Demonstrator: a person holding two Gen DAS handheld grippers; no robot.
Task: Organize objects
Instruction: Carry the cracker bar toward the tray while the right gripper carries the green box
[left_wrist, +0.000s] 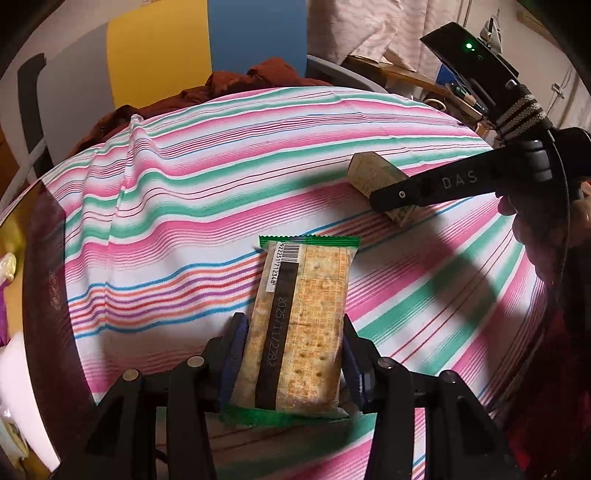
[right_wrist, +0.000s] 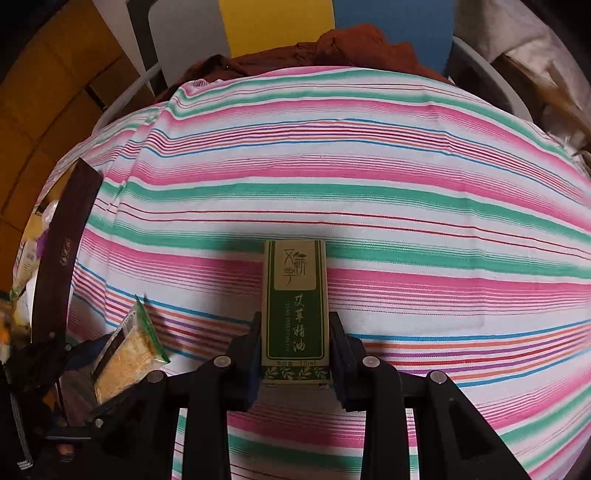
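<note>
A cracker packet (left_wrist: 295, 325) with green sealed ends and a printed date is clamped between the blue pads of my left gripper (left_wrist: 293, 323), just above the striped cloth (left_wrist: 184, 206). The same packet (right_wrist: 125, 354) shows at the lower left of the right wrist view. My right gripper (right_wrist: 295, 317) is shut on a small green and tan essential oil box (right_wrist: 295, 306), held lengthwise along the fingers. In the left wrist view that box (left_wrist: 373, 173) hangs at the upper right, gripped by the black finger (left_wrist: 424, 188) of the right gripper over the cloth.
A pink, green and white striped cloth covers the table. A dark brown box wall (right_wrist: 70, 229) stands at the left edge with packets behind it. Rust-brown fabric (right_wrist: 351, 44) lies on a chair beyond the far edge. A person's hand (left_wrist: 546, 221) holds the right gripper.
</note>
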